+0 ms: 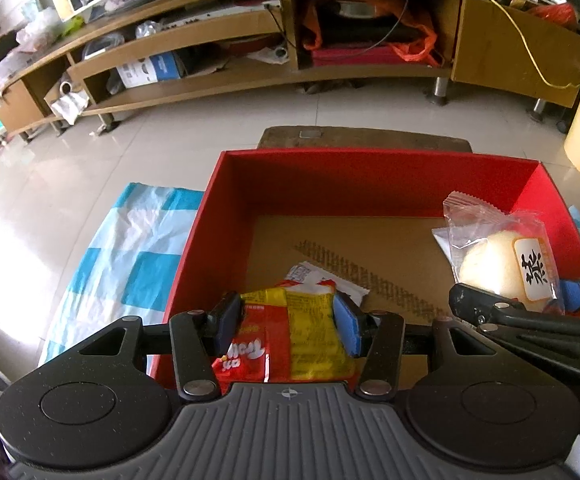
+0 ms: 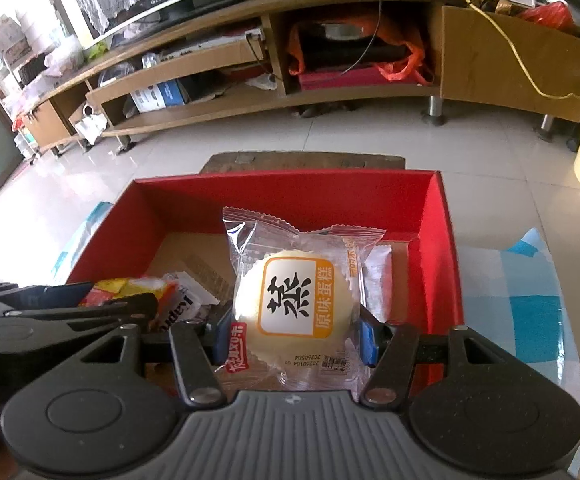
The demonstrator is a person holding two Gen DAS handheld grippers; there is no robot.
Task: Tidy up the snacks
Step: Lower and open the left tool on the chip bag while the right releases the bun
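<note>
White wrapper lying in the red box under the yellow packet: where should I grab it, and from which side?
Probably its free far end. The white wrapper lies flat on the cardboard floor of the red box, its near part hidden under the red and yellow packet held in the left tongs. Come from above, since the walls block the sides, and pinch that crinkled edge.

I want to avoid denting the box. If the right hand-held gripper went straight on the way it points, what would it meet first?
Probably the red box's far wall. The right hand-held gripper, shut on the steamed cake packet, points at it; depth is unclear.
</note>
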